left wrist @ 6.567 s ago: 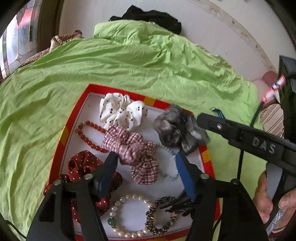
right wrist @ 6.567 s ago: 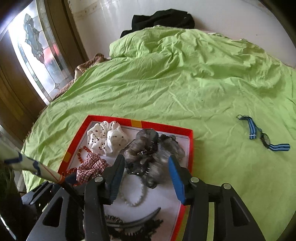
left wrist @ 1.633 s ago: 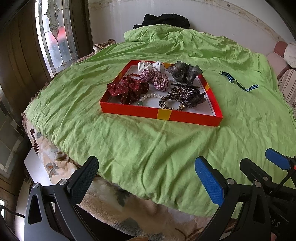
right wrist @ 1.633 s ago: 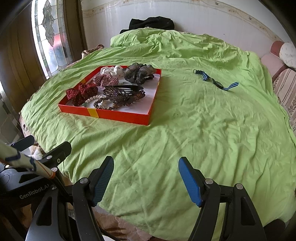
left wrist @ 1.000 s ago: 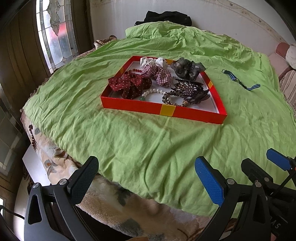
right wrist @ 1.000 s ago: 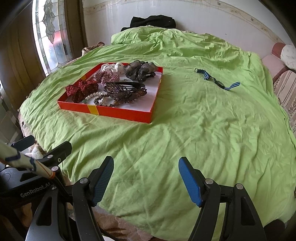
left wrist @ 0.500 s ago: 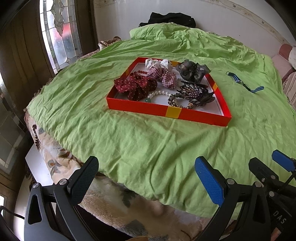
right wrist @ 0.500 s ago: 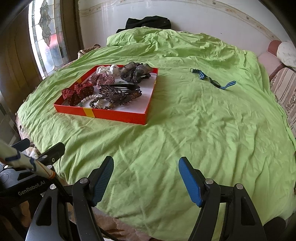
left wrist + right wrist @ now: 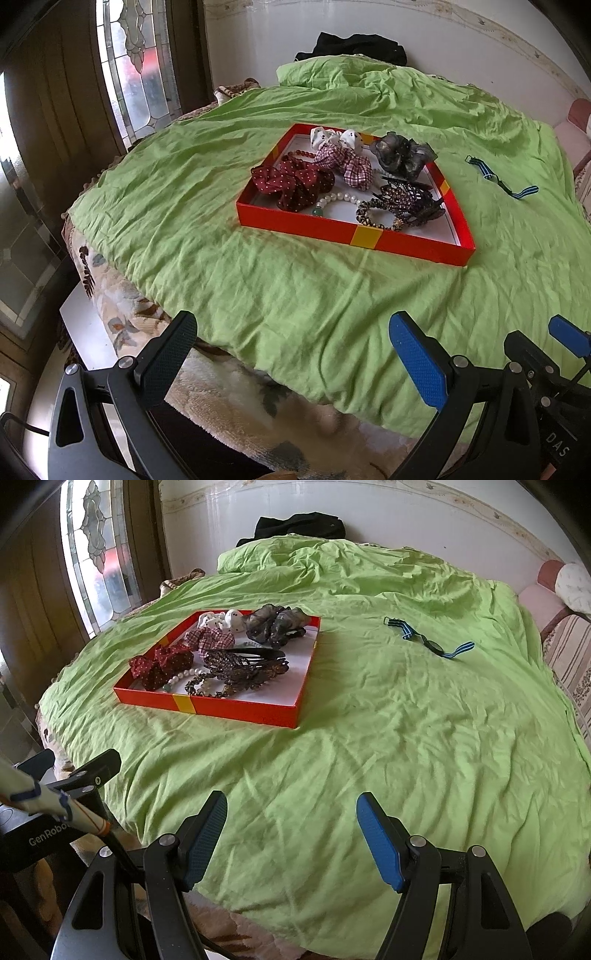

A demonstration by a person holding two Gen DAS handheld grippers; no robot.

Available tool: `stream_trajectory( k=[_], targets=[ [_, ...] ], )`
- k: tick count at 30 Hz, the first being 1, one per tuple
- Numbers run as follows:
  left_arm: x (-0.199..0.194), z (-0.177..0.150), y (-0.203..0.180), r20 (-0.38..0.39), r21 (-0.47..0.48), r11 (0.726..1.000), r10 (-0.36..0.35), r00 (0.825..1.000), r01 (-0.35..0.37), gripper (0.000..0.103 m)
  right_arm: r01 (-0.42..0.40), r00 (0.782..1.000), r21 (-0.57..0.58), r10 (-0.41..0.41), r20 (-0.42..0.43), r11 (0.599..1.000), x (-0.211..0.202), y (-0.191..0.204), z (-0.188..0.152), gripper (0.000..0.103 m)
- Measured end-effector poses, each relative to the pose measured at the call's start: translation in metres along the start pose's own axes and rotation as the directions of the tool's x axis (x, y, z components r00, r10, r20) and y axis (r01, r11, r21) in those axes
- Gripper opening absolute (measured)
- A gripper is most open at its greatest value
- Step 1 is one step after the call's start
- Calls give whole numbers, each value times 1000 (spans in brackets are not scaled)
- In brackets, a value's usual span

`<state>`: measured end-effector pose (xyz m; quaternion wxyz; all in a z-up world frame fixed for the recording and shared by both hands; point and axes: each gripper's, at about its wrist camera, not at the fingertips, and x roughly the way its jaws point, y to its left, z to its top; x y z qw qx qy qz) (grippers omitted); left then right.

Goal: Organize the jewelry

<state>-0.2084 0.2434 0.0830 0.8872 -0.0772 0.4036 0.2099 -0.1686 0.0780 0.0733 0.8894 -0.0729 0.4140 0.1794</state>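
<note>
A red tray (image 9: 332, 230) (image 9: 236, 710) lies on the green bedspread and holds several scrunchies, a pearl bracelet (image 9: 338, 197), a red bead bracelet, a beaded bracelet and dark hair claws (image 9: 247, 664). A watch with a blue striped strap (image 9: 496, 179) (image 9: 430, 638) lies on the spread to the right of the tray. My left gripper (image 9: 295, 354) is open and empty at the bed's near edge, well short of the tray. My right gripper (image 9: 291, 830) is open and empty over the near part of the spread.
The green bedspread (image 9: 406, 720) covers a large bed. A stained-glass window (image 9: 140, 62) and dark wood frame stand at the left. Dark clothing (image 9: 299, 526) lies at the bed's far end. A striped sofa (image 9: 569, 646) is at the right. A floral blanket (image 9: 122, 306) hangs below the spread.
Both grippers have let go inside the tray, drawn far back to the bed's near edge and opened wide. Over the last second the views shifted only slightly.
</note>
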Motion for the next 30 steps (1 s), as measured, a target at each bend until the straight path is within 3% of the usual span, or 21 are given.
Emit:
stream_trajectory(
  k=[30],
  targets=[
    [-29,11,-15,32,26,998,58,998,-59,103,-77,997,19,76,16,997,-11,-10,-6,78]
  ],
)
